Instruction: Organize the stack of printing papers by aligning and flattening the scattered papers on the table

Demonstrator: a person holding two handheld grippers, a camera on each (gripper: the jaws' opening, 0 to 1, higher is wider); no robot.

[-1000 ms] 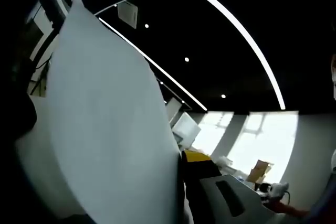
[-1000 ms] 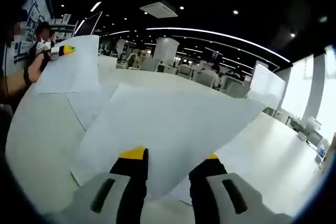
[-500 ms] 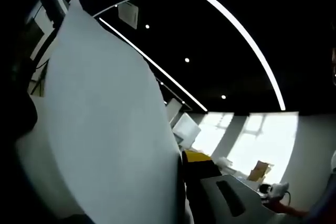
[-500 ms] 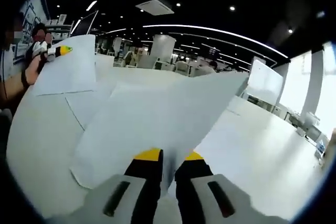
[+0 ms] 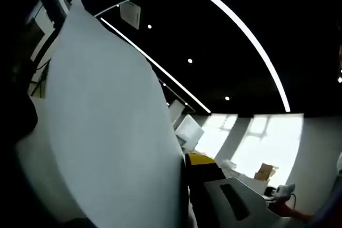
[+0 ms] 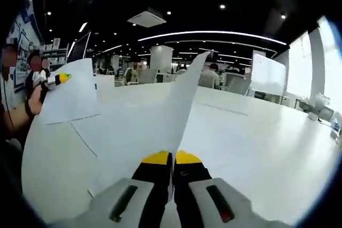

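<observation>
In the left gripper view a large white sheet [image 5: 107,132] stands upright across the left half. My left gripper [image 5: 185,159] is shut on its edge, with only the yellow-tipped right finger [image 5: 201,160] showing. In the right gripper view my right gripper [image 6: 172,158] is shut on another white sheet [image 6: 184,100], which rises edge-on from between the yellow tips. Under it, loose sheets [image 6: 117,132] lie overlapped and askew on the white table [image 6: 256,142]. At the far left of that view, the left gripper [image 6: 57,78] holds its sheet [image 6: 72,94] raised above the table.
A person's hand [image 6: 36,100] and arm come in at the left edge of the right gripper view. Beyond the table are a white partition board [image 6: 269,81], a seated person [image 6: 207,78] and more desks. A cardboard box [image 5: 263,173] stands by the bright windows.
My right gripper's jaws have gone from wide apart to shut on the sheet, which has lifted off the pile and turned edge-on. The left gripper and its sheet have not moved.
</observation>
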